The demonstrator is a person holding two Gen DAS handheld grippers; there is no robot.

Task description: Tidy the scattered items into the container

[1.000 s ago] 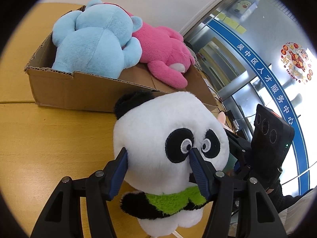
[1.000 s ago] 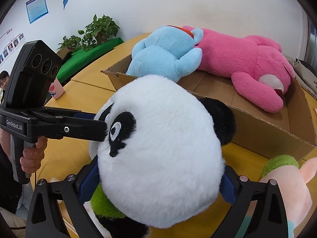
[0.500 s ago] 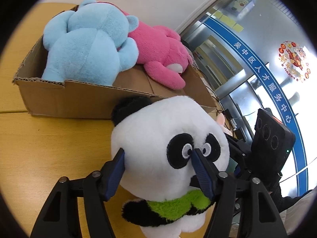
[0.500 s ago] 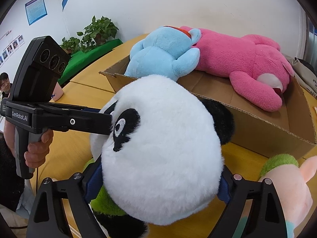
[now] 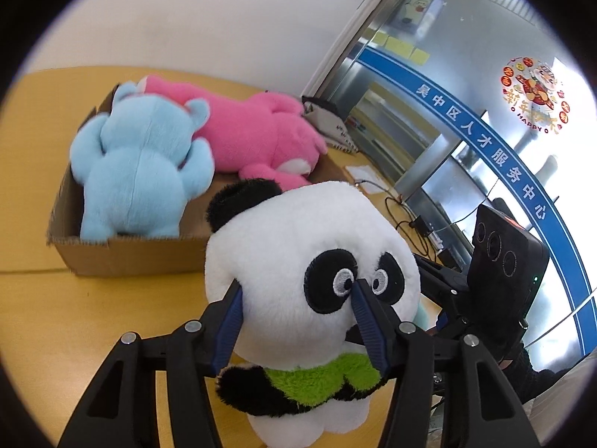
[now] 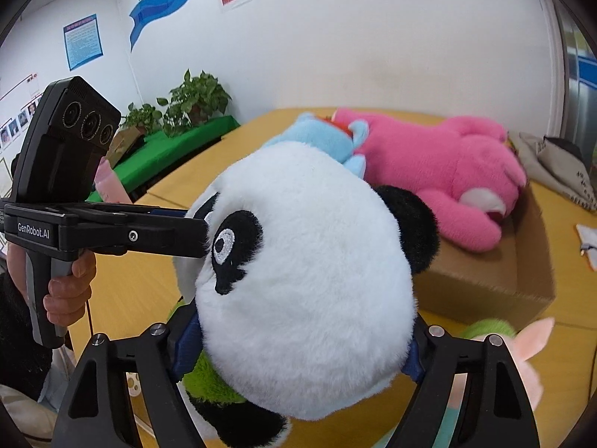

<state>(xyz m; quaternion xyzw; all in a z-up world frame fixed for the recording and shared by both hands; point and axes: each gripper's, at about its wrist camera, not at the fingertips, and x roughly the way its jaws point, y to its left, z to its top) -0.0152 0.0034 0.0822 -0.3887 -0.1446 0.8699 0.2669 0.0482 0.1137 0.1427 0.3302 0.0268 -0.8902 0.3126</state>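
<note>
Both claws, left point(image 5: 296, 321) and right point(image 6: 298, 339), clamped on panda plush point(image 5: 309, 261), held above yellow bench point(image 5: 93, 317). Pink-eared plush point(image 6: 522, 351) beside, low right. Beyond, cardboard box point(image 5: 123, 255) holding blue plush point(image 5: 141, 164) and pink plush point(image 5: 257, 134).

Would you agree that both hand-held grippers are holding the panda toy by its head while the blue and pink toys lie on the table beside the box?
Not quite. The blue toy and pink toy lie inside the box, as the left wrist view shows. The rest holds: the left hand-held gripper and right hand-held gripper both clamp the panda toy by its head.
</note>
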